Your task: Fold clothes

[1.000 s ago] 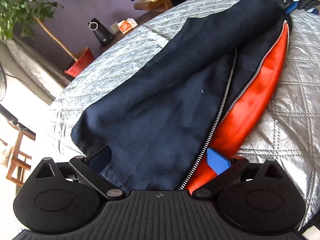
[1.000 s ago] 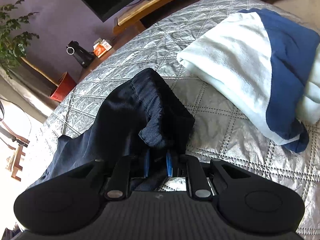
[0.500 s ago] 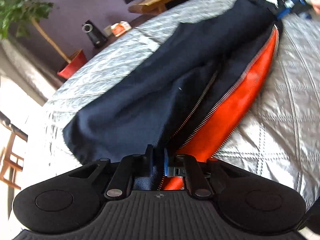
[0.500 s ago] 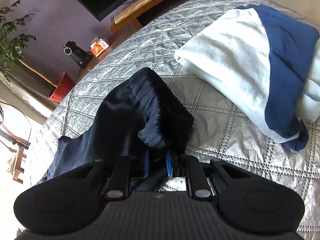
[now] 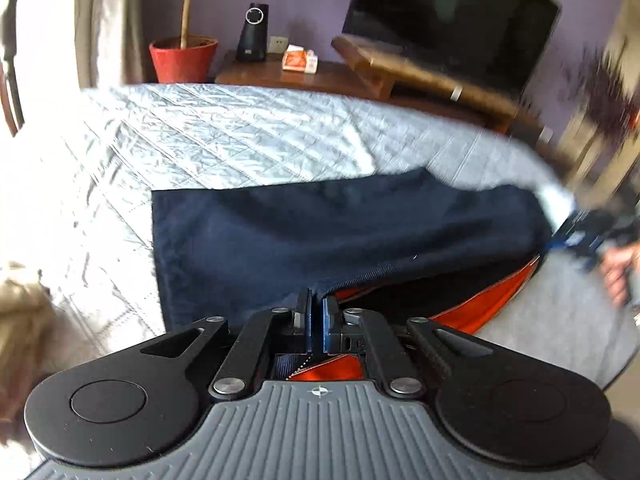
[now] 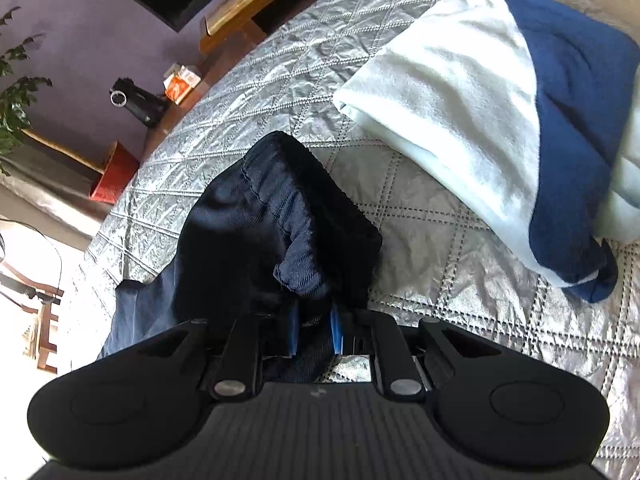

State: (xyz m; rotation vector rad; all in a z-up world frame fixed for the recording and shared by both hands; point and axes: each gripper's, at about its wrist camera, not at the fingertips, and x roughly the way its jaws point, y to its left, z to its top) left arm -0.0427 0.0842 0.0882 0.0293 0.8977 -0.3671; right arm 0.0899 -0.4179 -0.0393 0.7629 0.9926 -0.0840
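Since a second ago, left gripper (image 5: 316, 322) clamped on navy jacket (image 5: 340, 232) zipper edge, lifted; right gripper (image 6: 314, 330) pinching collar; mid-fold, next laying halves together.

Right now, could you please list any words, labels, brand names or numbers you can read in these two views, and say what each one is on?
None can be read.
Orange and white box on the wooden stand: print too blurred.
Black speaker: a pale mark at its base, too small to read.
Navy jacket, held by the left gripper and right gripper: no label showing.
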